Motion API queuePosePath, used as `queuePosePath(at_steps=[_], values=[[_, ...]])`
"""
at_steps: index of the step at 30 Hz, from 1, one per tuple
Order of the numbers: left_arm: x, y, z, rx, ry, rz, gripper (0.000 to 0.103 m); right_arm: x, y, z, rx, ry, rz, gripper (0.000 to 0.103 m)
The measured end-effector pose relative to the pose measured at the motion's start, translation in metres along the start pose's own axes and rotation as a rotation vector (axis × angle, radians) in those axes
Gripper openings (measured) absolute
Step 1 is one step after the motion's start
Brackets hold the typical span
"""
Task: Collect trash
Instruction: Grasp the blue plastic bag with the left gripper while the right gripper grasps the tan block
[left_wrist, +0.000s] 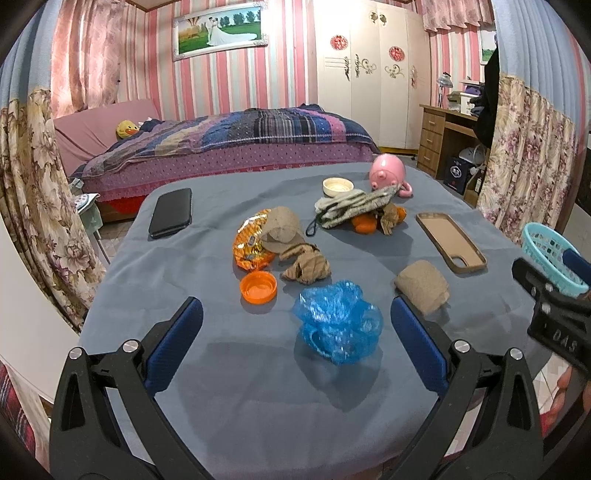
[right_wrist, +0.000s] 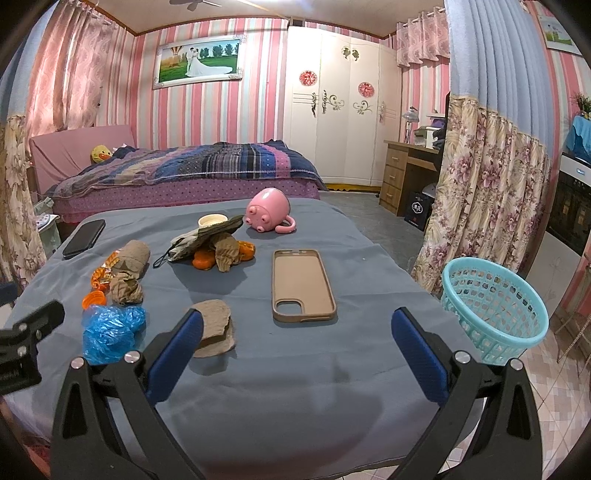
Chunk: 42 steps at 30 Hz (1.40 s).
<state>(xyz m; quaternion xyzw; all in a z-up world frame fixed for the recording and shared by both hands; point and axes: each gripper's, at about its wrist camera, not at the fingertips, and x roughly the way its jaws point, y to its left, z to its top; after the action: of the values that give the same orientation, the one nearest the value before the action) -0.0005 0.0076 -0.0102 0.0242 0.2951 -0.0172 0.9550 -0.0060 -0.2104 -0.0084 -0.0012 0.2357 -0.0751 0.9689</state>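
From the left wrist, my left claw (left_wrist: 296, 345) stands apart, empty, straddling the crumpled blue plastic (left_wrist: 338, 320) near me; I'd lower and pinch its middle. The right wrist alone shows the whole teal basket (right_wrist: 496, 301) at the surface's right edge, right claw (right_wrist: 296, 345) apart, empty.

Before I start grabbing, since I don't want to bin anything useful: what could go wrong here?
Trash sits mixed with keepers. The phone case lies near the crumpled brown paper, so a wide grab could take both. The blue plastic bag is flimsy and may slip from the open left gripper. The basket seems to overhang the table edge and could tip.
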Motion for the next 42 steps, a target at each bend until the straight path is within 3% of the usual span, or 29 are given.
queuePosePath(at_steps=[4,11,17,21,23,25,27,33,37,42], values=[[0.006,0.004,-0.007,0.020,0.018,0.009,0.098,0.002,-0.004,-0.001,0.003,-0.005,-0.021,0.099],[0.025,0.017,-0.010,-0.038,0.061,-0.014,0.098,0.009,-0.011,-0.001,0.006,0.002,-0.071,0.099],[0.043,-0.009,-0.005,0.002,0.078,-0.060,0.098,0.023,-0.022,0.000,0.037,0.040,-0.103,0.099],[0.068,-0.018,-0.010,-0.013,0.152,-0.097,0.098,0.032,-0.028,0.001,0.053,0.064,-0.110,0.099],[0.078,-0.018,-0.013,-0.019,0.181,-0.089,0.089,0.036,-0.026,0.000,0.044,0.076,-0.117,0.099],[0.085,-0.017,-0.015,-0.022,0.211,-0.092,0.058,0.043,-0.023,-0.003,0.041,0.112,-0.096,0.099],[0.089,-0.014,-0.016,-0.032,0.237,-0.108,0.038,0.050,-0.019,-0.006,0.053,0.148,-0.059,0.099],[0.058,-0.005,-0.003,-0.017,0.163,-0.077,0.033,0.059,0.001,-0.010,0.056,0.188,0.058,0.099],[0.036,0.003,0.005,0.003,0.096,-0.034,0.033,0.074,0.027,-0.009,-0.003,0.221,0.084,0.099],[0.043,0.019,0.009,-0.038,0.130,0.017,0.033,0.091,0.054,-0.009,-0.054,0.244,0.137,0.099]])
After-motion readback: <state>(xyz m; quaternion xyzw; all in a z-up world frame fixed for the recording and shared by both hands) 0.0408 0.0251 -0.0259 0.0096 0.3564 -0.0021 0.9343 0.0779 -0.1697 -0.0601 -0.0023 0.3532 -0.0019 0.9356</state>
